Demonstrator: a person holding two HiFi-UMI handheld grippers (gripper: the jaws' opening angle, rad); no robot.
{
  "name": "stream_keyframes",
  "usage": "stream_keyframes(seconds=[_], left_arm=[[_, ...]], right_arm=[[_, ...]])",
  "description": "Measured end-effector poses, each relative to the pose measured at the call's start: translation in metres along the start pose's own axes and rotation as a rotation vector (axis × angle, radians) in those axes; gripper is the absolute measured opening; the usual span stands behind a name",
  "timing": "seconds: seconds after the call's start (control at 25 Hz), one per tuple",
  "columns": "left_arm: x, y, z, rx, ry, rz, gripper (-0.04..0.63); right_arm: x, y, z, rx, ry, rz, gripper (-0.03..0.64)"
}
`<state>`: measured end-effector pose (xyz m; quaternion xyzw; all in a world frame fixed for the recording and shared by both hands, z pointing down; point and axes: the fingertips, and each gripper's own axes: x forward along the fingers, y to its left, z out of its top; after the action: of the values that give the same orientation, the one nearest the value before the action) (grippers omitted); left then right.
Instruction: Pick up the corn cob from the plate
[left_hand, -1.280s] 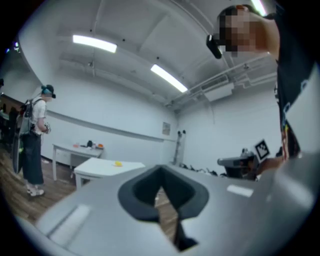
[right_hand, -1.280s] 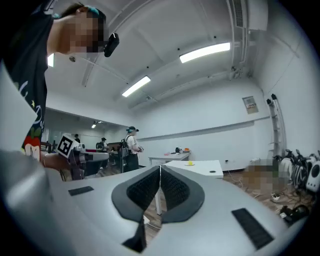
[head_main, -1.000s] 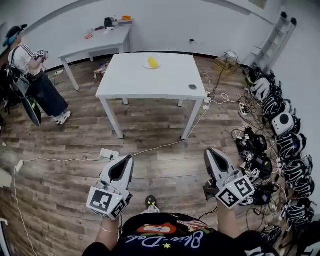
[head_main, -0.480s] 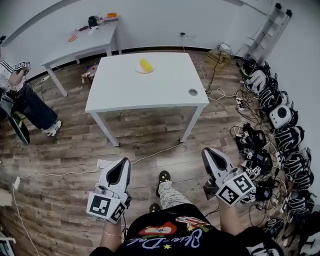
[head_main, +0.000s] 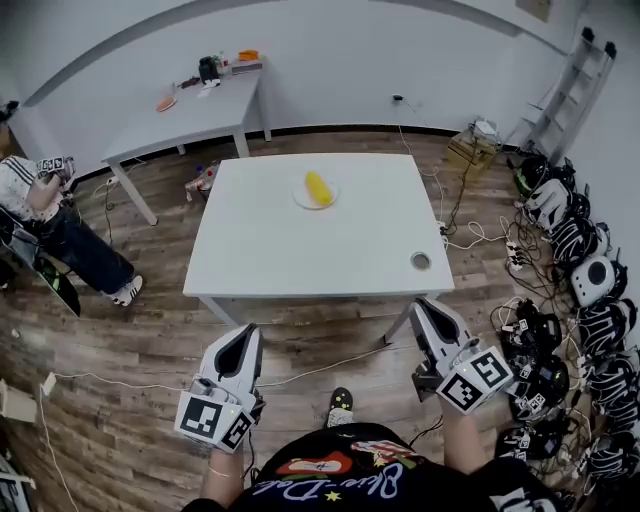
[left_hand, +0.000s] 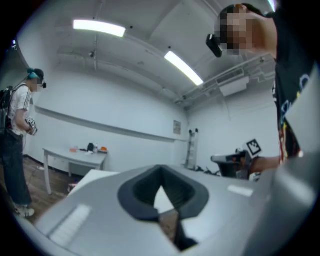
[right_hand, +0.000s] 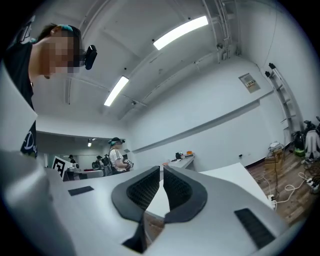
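A yellow corn cob (head_main: 318, 187) lies on a small white plate (head_main: 300, 201) at the far middle of the white table (head_main: 300, 250). Both grippers are held level in front of the person's body, short of the table's near edge and well apart from the plate. My left gripper (head_main: 247, 336) is shut, its tips meeting with nothing between them (left_hand: 161, 170). My right gripper (head_main: 425, 308) is also shut and empty (right_hand: 161, 170). Over the jaws, both gripper views show only the white tabletop; the corn does not show in them.
A round grommet (head_main: 421, 261) sits near the table's right front corner. A grey table (head_main: 190, 105) with small items stands at the back left. A person (head_main: 55, 215) stands at the left. Headsets and cables (head_main: 585, 290) crowd the floor on the right.
The table has come much closer in the head view; its near edge now lies just ahead of both grippers. The grippers keep their places in the picture and stay shut.
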<state>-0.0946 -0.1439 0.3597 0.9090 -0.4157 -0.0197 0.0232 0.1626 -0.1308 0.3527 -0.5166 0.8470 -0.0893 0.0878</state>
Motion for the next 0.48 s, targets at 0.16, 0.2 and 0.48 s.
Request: stream_keyframes(seconds=[0.16, 0.2, 0.48], left_arm=[[0.057, 0.02, 0.015, 0.023, 0.001, 0.014, -0.005], [0.067, 0.025, 0.017, 0.02, -0.002, 0.023, -0.005], [0.114, 0.078, 0.013, 0.013, 0.018, 0.067, -0.005]], right_arm=[[0.06, -0.036, 0.012, 0.039, 0.004, 0.076, 0.014], [0.074, -0.042, 0.013, 0.038, 0.007, 0.093, 0.014], [0.17, -0.061, 0.009, 0.109, -0.01, 0.141, 0.015]])
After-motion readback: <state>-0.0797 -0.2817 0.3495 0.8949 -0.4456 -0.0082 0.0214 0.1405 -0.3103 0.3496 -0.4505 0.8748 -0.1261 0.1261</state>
